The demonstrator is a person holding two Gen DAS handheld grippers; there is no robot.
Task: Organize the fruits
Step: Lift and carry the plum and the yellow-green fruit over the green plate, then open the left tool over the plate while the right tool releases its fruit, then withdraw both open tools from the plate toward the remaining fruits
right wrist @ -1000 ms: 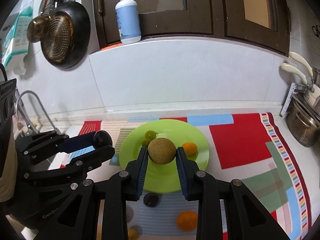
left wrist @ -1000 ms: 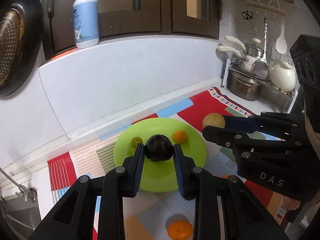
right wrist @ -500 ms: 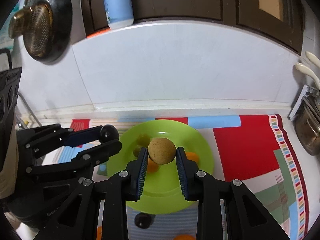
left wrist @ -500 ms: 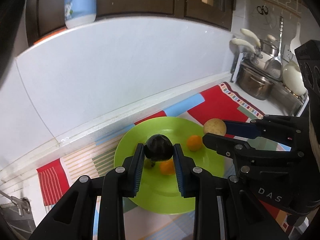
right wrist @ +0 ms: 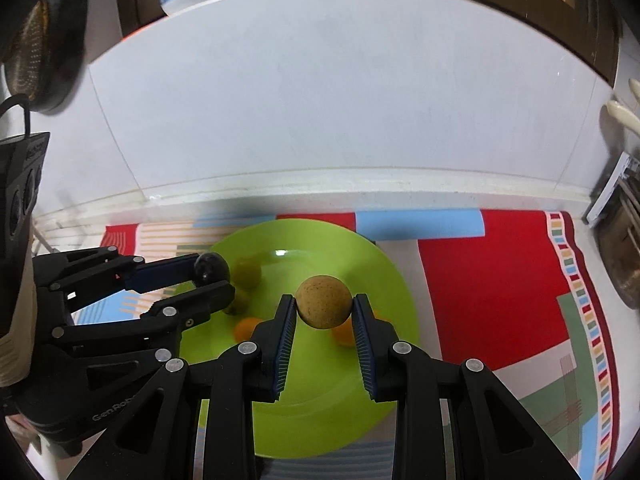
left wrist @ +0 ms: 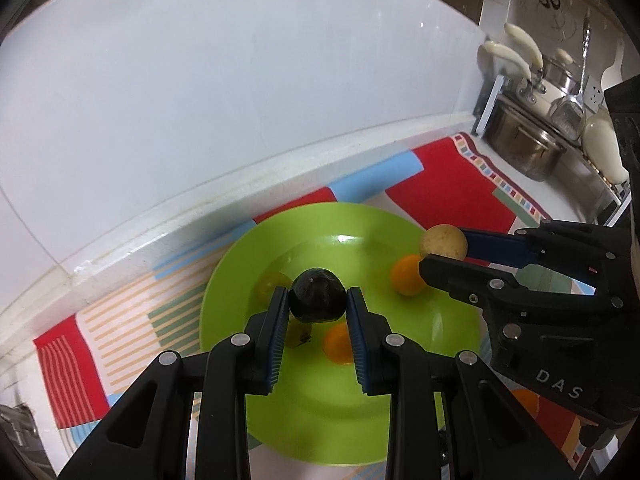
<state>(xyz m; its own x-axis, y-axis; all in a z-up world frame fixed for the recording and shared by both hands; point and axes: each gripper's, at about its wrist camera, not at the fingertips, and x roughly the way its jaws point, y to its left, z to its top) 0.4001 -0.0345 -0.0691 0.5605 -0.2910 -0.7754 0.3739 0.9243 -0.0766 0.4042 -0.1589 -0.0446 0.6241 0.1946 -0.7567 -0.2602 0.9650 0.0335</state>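
- Fruits: a small, round, glossy black fruit (left wrist: 317,295) sits clamped between the blue pads of the left gripper (left wrist: 317,300), and a round, matt tan-brown fruit (right wrist: 324,301) is clamped the same way in the right gripper (right wrist: 324,308). Both hang above the shallow, bright green plastic plate (left wrist: 440,320).
- Each claw is closed down to the width of its fruit, pads pressing on opposite sides at the widest part.
- On the plate lie two small orange citrus fruits (left wrist: 407,278) and a greenish-yellow one (left wrist: 272,282), partly hidden behind the fingers.
- Handling, as a judgement: both held fruits look light and firm, but round and smooth, so they may roll once let go. The black skin looks slicker than the tan one.
- Best hold is across the middle, as now. A gentle squeeze should do, since harder pressure could bruise the fruit.
- The plate rests on a patchwork cloth of red, blue and striped panels (right wrist: 480,280).
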